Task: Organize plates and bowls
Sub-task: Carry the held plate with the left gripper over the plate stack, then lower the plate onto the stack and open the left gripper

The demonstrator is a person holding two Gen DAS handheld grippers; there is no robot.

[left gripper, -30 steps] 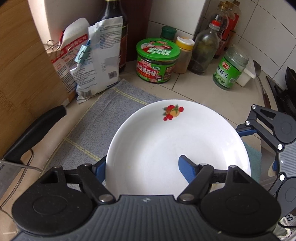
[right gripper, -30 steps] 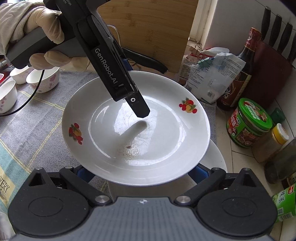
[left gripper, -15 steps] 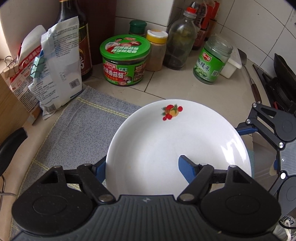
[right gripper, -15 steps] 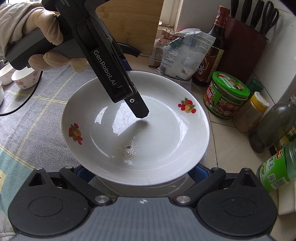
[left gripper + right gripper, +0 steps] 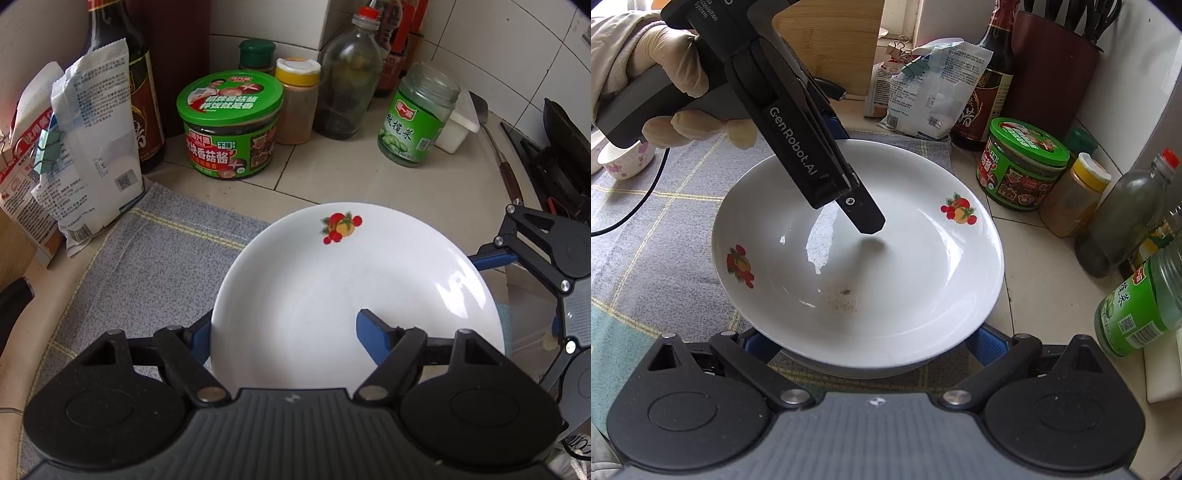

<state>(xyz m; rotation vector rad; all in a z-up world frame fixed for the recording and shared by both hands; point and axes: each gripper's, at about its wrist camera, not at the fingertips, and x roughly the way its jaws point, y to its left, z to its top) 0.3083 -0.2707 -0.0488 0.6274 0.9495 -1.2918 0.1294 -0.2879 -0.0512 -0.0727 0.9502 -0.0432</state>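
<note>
Table (image 5: 369,177): tiled, my grey cloth (image 5: 147,266) spread on it.
Plate (image 5: 886,280): white, deep, fruit prints on its rim, specks inside; partly over the cloth.
Left gripper (image 5: 284,332): pinching the plate's rim.
Right gripper (image 5: 868,339): can't tell its grip; fingertips hidden under the plate.

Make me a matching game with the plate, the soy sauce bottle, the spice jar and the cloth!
Things:
1. plate
2. soy sauce bottle
3. spice jar
4. cloth

Descriptions:
A. grey with yellow stripes
B. has a yellow lid
C. white with fruit pictures
D. dark, standing behind the bag

Pairs: 1-C, 2-D, 3-B, 4-A
</note>
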